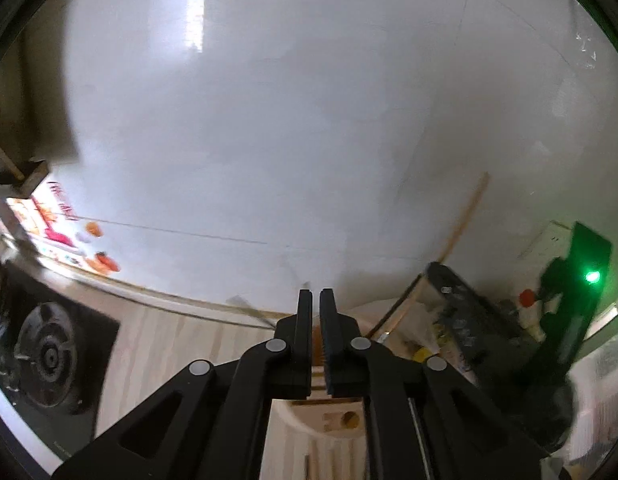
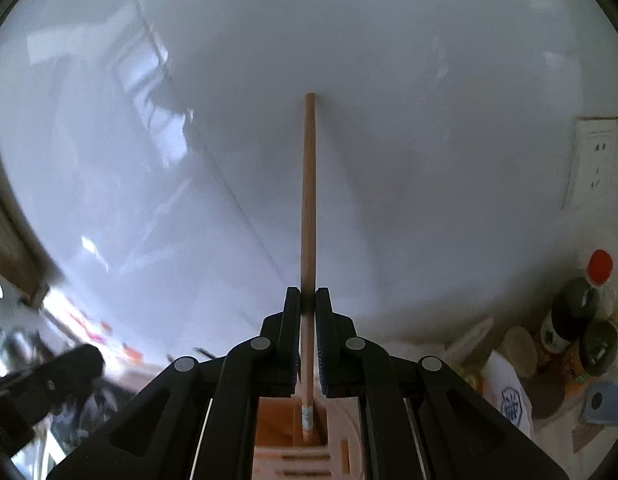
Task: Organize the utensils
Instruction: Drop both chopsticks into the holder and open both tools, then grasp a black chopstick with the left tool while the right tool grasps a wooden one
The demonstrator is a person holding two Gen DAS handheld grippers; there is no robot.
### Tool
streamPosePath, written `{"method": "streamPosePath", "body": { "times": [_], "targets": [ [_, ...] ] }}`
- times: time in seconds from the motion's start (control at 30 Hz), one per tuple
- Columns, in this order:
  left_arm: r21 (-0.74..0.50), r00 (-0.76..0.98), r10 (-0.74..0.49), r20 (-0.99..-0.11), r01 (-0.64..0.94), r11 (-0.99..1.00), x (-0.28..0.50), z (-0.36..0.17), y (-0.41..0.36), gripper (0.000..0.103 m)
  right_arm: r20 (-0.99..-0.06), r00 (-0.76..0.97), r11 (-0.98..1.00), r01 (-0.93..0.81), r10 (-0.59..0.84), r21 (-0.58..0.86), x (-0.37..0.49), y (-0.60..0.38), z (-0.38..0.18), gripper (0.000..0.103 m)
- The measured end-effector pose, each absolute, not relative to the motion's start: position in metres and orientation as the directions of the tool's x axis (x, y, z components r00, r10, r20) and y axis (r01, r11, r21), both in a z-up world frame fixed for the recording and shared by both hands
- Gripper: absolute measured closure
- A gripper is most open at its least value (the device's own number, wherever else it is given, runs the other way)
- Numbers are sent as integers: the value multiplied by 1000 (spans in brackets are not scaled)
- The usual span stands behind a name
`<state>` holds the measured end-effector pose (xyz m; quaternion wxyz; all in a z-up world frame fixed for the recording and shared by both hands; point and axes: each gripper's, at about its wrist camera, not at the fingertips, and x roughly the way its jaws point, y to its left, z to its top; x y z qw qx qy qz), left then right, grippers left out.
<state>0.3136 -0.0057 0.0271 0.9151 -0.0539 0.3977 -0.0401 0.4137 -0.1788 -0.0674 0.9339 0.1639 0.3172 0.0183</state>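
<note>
Gripping one wooden chopstick [image 2: 308, 208], the right gripper [image 2: 307, 300] had its two fingers pinched against the shaft, which stood upright between them. Its lower end sat inside a compartment of the pale wooden utensil holder [image 2: 277, 432] directly beneath the fingers, and its top rose against the white tiled wall [image 2: 389, 80].

The left gripper [image 1: 316, 300] had its two fingers pressed nearly together, with only a thin gap and nothing visibly held. It hovered over the same utensil holder [image 1: 333, 420], whose slots and one round hole showed below. One more long wooden stick [image 1: 465, 220] leaned against the wall just beyond, to the right.

At the bench's left end lay one gas burner [image 1: 49, 356] set in black glass. At its right end stood dark bottles [image 2: 569, 316], about two, and one bottle with a red cap [image 2: 599, 268]. One socket panel [image 2: 601, 160] was mounted on the wall above them.
</note>
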Motion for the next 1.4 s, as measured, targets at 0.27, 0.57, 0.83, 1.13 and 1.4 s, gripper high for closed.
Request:
{"method": "streamPosePath", "body": {
  "times": [0.27,0.57,0.83,1.13,1.4],
  "targets": [
    [-49,676,26,-737,-92,995,275,0,26,18,-633,765,949,97,122,301,376,-205,-54,59],
    [-11,550,64,-832,-131,991,227,-68,31,0,-733,677,939,205,67,276,299,-234,-72,33],
    [38,354,62,-933,-74,997,193,-159,3,0,-830,552,937,242,81,253,255,-247,-150,25],
    [-32,128,-34,-991,12,999,178,-254,-33,35,-957,256,950,242,136,199,238,-239,-274,62],
    [-13,134,-22,-991,65,998,177,-273,-54,94,-980,183,968,219,78,118,242,-234,-319,75]
  ]
}}
